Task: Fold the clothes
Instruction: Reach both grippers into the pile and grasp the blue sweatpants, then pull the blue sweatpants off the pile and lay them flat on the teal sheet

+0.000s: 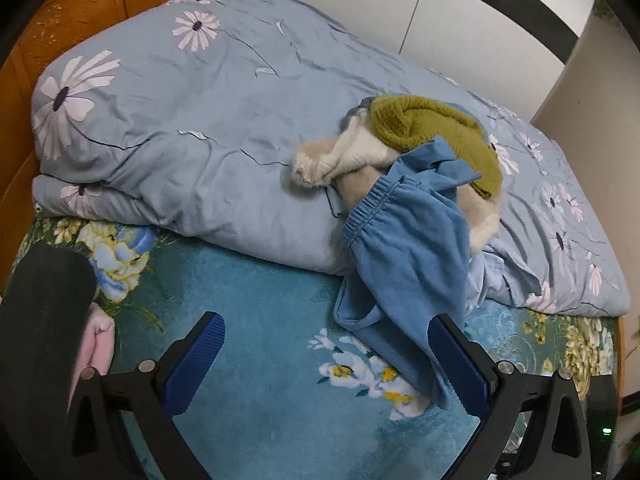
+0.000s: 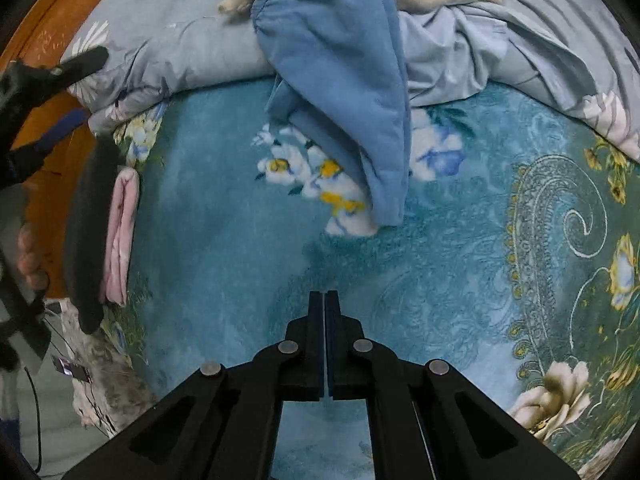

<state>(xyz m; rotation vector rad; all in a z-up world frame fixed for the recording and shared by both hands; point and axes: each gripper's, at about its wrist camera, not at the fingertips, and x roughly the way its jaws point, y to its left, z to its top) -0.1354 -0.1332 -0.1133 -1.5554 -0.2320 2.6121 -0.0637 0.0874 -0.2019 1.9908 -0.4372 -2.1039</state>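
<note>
Blue trousers [image 1: 404,264] with an elastic waistband hang off the folded duvet onto the teal floral bedspread [image 1: 260,360]. Above them lies a pile with an olive-green knit [image 1: 432,132] and a cream garment [image 1: 344,156]. My left gripper [image 1: 326,332] is open, empty, low over the bedspread, its right finger beside the trouser leg. In the right wrist view the trousers [image 2: 340,80] hang toward me. My right gripper [image 2: 324,300] is shut on nothing, above the bedspread [image 2: 224,248], short of the trouser hem. A folded pink garment [image 2: 120,236] under a black one [image 2: 86,236] lies at the left.
A grey-blue daisy-print duvet [image 1: 192,120] is folded across the back of the bed. An orange wooden headboard [image 1: 88,4] stands at the left. White cupboard doors [image 1: 360,4] are behind. The left gripper's arm [image 2: 48,80] shows at the left of the right wrist view.
</note>
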